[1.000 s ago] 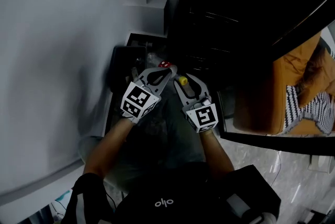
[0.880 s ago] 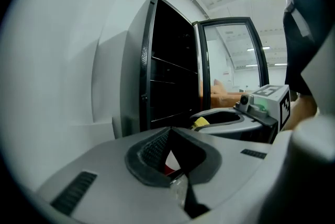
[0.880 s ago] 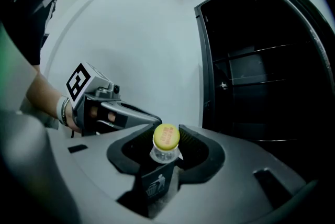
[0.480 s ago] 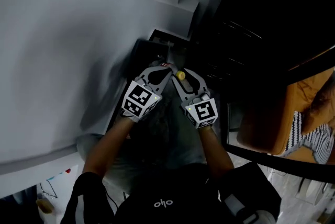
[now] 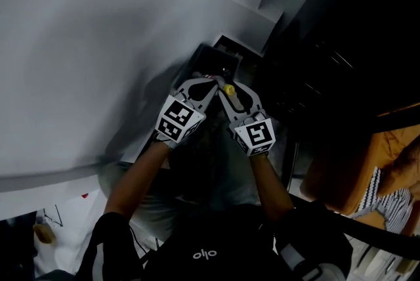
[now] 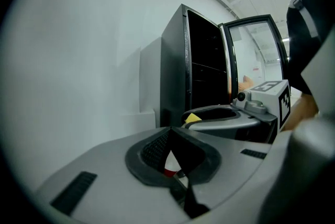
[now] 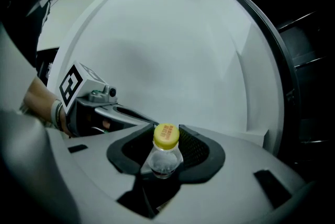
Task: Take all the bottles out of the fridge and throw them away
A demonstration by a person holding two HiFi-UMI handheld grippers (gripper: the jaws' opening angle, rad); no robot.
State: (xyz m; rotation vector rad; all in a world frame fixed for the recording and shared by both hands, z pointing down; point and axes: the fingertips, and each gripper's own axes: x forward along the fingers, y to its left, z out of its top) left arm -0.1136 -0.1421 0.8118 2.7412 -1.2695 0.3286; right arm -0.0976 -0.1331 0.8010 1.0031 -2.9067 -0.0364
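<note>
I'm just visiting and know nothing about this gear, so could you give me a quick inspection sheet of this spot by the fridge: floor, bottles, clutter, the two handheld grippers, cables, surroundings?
Surface: no table; pale floor beside the fridge.
Job's things: yellow-capped bottle, clear; red-and-white item, probably a bottle; black fridge, door open.
Clutter: small things at the head view's lower left, too small to tell.
Grippers: left gripper closed on the red-and-white item; right gripper closed on the yellow-capped bottle; tips side by side near a dark container.
Cables: nothing seen.
Surroundings: white wall; orange sofa with striped cushion.
</note>
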